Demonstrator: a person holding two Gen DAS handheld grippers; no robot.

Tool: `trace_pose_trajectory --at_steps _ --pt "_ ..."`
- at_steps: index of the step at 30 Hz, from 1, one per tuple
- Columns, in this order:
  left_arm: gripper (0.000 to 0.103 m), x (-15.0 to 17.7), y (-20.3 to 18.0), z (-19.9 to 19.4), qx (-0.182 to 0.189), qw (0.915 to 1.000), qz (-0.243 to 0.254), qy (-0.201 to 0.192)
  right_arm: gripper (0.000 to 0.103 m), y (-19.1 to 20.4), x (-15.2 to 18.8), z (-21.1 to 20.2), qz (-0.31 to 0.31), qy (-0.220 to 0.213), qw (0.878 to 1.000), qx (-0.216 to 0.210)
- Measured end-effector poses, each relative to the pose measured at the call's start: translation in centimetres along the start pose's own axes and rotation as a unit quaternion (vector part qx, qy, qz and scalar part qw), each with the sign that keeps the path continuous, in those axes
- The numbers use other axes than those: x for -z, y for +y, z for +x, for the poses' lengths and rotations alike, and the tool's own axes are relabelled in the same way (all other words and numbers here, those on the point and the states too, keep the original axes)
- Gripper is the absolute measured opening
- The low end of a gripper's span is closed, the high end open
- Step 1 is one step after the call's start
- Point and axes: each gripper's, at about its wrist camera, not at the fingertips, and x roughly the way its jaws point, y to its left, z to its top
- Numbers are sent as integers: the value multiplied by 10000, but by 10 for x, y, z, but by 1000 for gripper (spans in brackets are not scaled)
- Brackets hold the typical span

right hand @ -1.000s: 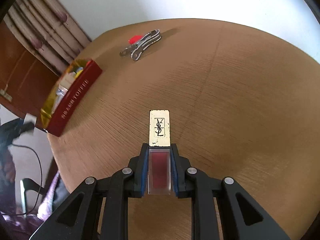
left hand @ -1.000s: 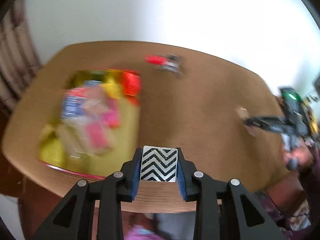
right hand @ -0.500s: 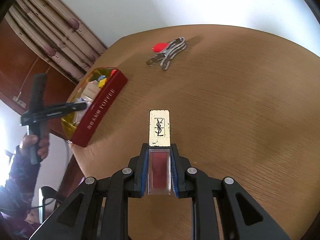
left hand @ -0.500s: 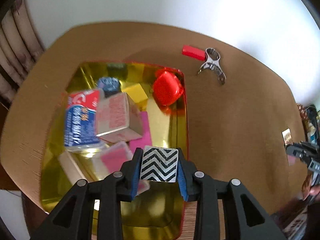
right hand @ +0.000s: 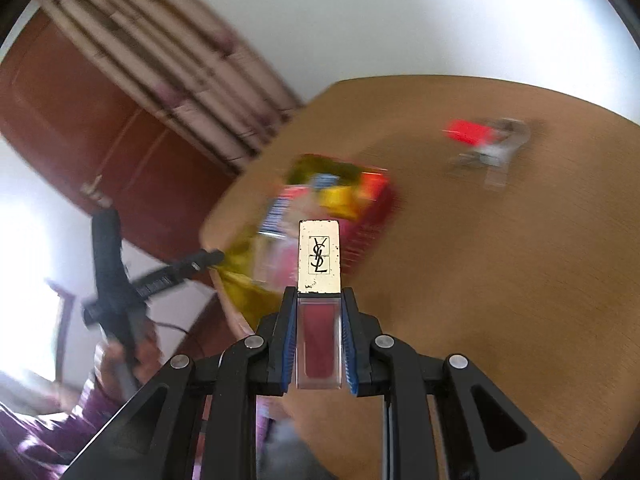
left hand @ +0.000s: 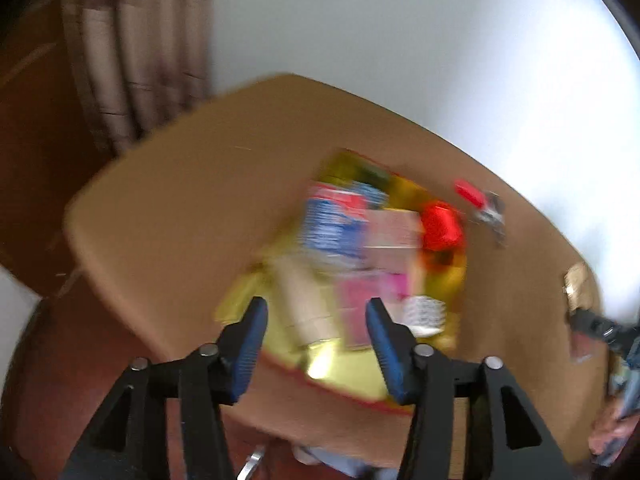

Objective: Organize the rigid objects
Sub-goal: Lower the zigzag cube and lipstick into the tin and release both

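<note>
Fingers of the right gripper (right hand: 319, 332) squeeze tight on a lip gloss tube (right hand: 319, 296) with a gold cap, held above the tabletop (right hand: 520, 280). Fingers of the left gripper (left hand: 316, 344) are opening, with nothing between them. They hang over a gold tin (left hand: 352, 380) full of small boxes. A little black and white zigzag block (left hand: 425, 314) lies in the tin, near the right finger. Past the tin, a red and silver clip (left hand: 482, 206) lies on the tabletop. It all looks blurry.
</note>
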Motion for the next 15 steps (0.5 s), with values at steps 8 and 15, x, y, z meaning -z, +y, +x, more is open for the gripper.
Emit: trace_pose_trajectory --at_steps 8,15 --pt "54 33 30 5 -861 9958 256 -196 19 68 -13 114 -269 685 9968 -327" --pt "54 31 47 2 -863 9956 125 -343 20 73 -19 168 -2 754 9970 143"
